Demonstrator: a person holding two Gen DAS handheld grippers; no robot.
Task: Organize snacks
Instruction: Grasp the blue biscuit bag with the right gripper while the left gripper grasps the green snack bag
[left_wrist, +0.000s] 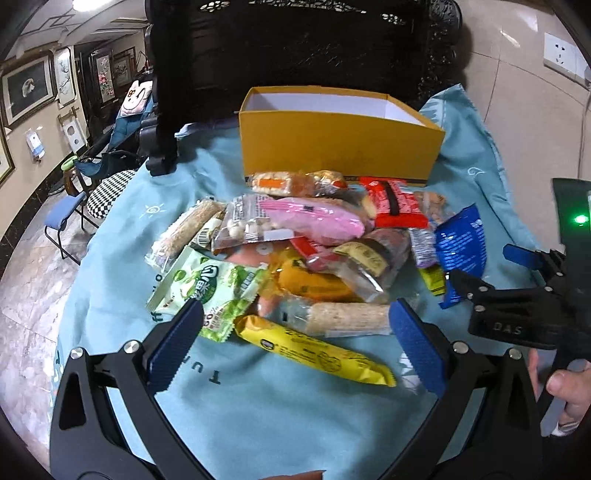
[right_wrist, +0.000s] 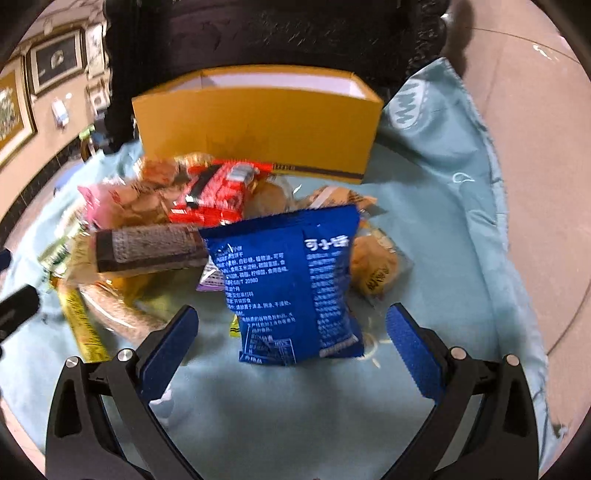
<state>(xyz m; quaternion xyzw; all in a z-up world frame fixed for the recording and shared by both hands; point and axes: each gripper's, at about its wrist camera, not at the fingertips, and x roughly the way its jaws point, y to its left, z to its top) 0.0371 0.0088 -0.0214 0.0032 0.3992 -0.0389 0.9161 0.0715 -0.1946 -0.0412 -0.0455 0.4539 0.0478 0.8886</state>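
Observation:
A pile of wrapped snacks lies on a light blue cloth (left_wrist: 258, 406) in front of an open yellow box (left_wrist: 340, 147) (right_wrist: 258, 129) whose visible white inside holds nothing. My left gripper (left_wrist: 295, 332) is open, low over the near edge of the pile, with a yellow bar (left_wrist: 314, 350) and a pale cereal bar (left_wrist: 347, 317) between its fingers. My right gripper (right_wrist: 291, 332) is open too, with a blue packet (right_wrist: 295, 284) (left_wrist: 460, 247) lying between its fingers. In the left wrist view the right gripper (left_wrist: 480, 280) shows beside that packet, held by a hand (left_wrist: 565, 391).
In the pile are a green packet (left_wrist: 207, 291), a pink packet (left_wrist: 317, 218), a red packet (left_wrist: 399, 203) (right_wrist: 218, 195) and a dark bar (right_wrist: 147, 247). Behind the box stands dark carved furniture (left_wrist: 295, 55). The cloth's edges drop to a tiled floor (left_wrist: 33, 288) left and right.

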